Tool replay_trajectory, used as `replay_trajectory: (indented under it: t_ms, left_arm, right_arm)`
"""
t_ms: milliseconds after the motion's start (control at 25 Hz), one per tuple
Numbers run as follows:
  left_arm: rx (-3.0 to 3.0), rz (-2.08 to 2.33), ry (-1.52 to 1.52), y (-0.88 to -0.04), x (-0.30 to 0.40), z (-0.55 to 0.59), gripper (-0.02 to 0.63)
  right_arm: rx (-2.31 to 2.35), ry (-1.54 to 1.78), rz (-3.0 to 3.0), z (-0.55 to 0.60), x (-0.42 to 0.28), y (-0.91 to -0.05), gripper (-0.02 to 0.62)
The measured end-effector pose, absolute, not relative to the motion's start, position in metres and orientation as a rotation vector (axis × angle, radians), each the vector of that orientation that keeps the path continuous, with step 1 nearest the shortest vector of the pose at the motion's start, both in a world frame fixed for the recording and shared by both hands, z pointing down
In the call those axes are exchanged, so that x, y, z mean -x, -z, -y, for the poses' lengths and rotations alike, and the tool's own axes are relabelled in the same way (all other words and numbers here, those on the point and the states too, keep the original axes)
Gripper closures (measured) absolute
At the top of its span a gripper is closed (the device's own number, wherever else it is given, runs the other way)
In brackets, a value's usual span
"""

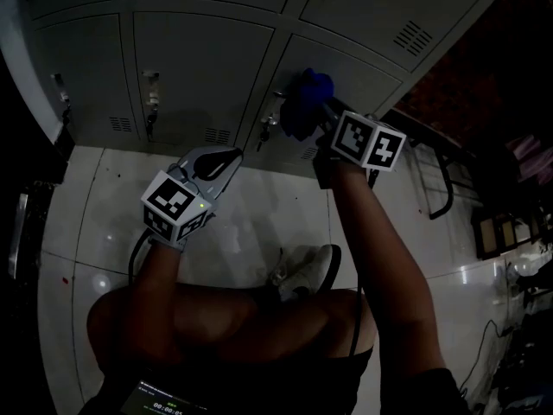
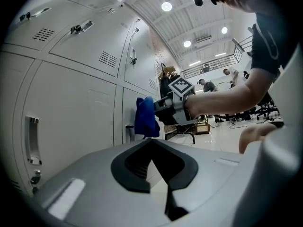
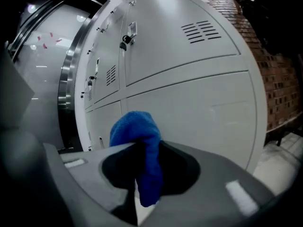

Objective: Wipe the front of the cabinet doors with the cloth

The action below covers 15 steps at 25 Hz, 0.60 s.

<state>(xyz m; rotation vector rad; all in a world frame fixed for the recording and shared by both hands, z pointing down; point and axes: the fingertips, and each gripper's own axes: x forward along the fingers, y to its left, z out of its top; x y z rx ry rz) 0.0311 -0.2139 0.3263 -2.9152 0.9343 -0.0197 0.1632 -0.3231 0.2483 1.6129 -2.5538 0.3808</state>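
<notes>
— Knee (image 1: 259, 314), mine, lowest in the head view; I am crouched at the bottom row of cabinet doors (image 1: 199, 67).

— Where is the cloth?

— Cloth (image 3: 135, 126), blue, is pinched in the jaws of my right gripper (image 1: 318, 115). Jaws are clamped on its middle, with one bunched fold standing ahead of the tips and a tail hanging below.

— Against the metal?

— Fold lies at the face of a lower door, just beside a latch (image 1: 270, 121). It looks to be touching in the left gripper view, but I cannot be sure.

— And the other one?

— Left gripper (image 1: 226, 158): jaws closed, nothing between them. It hangs over the floor (image 1: 259, 223) tiles, short of the doors, well apart from the cloth and to its left.

— The next move?

— Judgement: the door lies straight ahead of the right jaws, so the stroke wants pressure forward and travel across the panel. Right arm is the nearer, and the left has no part in it.
</notes>
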Motion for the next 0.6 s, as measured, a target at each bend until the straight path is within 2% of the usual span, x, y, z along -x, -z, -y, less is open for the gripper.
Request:
replay_trajectory:
  t_ms: [280,600]
  left_arm:
    - [2.914,-0.944,-0.022,-0.321,-0.027,0.216,0.606]
    - [2.915,-0.940,-0.039,-0.319,-0.026,0.215,0.606]
  right_arm:
    - [-1.552,-0.351,2.568,0.344,-0.103,-0.252,0.518]
    - [-1.596,-0.350,2.510,0.356,-0.109,-0.259,0.518]
